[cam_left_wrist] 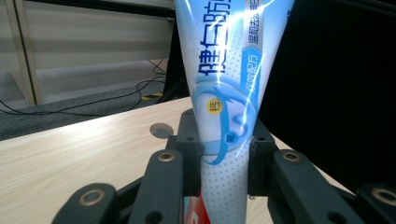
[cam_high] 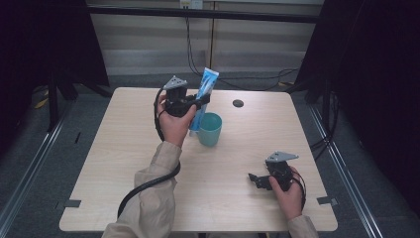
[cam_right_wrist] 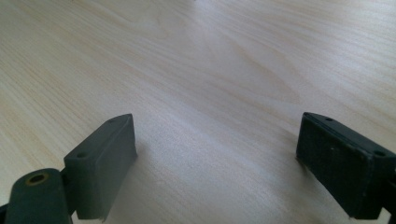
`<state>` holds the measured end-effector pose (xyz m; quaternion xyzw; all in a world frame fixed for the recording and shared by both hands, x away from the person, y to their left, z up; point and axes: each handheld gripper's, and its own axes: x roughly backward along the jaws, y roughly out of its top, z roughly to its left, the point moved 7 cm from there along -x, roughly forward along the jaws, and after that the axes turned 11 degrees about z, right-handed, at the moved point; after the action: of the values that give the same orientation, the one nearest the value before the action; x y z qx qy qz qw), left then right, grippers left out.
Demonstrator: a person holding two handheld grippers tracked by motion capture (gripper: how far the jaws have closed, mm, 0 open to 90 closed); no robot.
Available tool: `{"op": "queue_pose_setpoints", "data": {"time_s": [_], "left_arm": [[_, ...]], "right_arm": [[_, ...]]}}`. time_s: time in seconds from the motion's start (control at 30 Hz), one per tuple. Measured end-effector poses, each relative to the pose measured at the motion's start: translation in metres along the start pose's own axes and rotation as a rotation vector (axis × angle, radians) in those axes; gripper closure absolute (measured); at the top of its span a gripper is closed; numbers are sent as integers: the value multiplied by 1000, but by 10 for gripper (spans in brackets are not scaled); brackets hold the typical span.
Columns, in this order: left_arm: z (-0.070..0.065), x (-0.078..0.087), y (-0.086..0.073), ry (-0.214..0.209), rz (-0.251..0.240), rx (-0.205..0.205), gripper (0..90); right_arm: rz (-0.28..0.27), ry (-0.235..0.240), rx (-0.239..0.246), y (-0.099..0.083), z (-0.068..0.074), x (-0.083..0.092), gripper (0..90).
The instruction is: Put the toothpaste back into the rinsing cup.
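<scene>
A blue and white toothpaste tube (cam_high: 204, 94) stands nearly upright, its lower end beside a teal cup (cam_high: 210, 129) near the table's middle. My left gripper (cam_high: 200, 103) is shut on the tube's lower half. In the left gripper view the tube (cam_left_wrist: 224, 107) rises between my two black pads (cam_left_wrist: 189, 158), which press on it from both sides. Low at the table's near right, my right gripper (cam_high: 257, 179) points left. In the right gripper view its jaws stand wide apart over bare wood, open with nothing between them (cam_right_wrist: 217, 158).
The light wooden table (cam_high: 124, 163) has a small dark round hole (cam_high: 238, 103) behind the cup. Black cables trail along the floor behind the table. Metal floor rails run along both sides, and dark curtains hang left and right.
</scene>
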<state>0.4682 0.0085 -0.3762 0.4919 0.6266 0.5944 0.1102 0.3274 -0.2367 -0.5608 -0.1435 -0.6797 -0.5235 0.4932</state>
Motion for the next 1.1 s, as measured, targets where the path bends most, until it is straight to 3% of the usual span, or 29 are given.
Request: {"op": "queue_pose_setpoints", "data": {"time_s": [0.47,0.6,1.1], "left_arm": [[1,-10,6,8,-22,-9,729],[1,-15,6,12,-6,-27,729],[1,-28,7,13,6,-25,728]], "right_arm": [[0,2,3,0,0,0,114],[0,3,3,0,0,0,114],[0,5,6,0,0,0,114]]}}
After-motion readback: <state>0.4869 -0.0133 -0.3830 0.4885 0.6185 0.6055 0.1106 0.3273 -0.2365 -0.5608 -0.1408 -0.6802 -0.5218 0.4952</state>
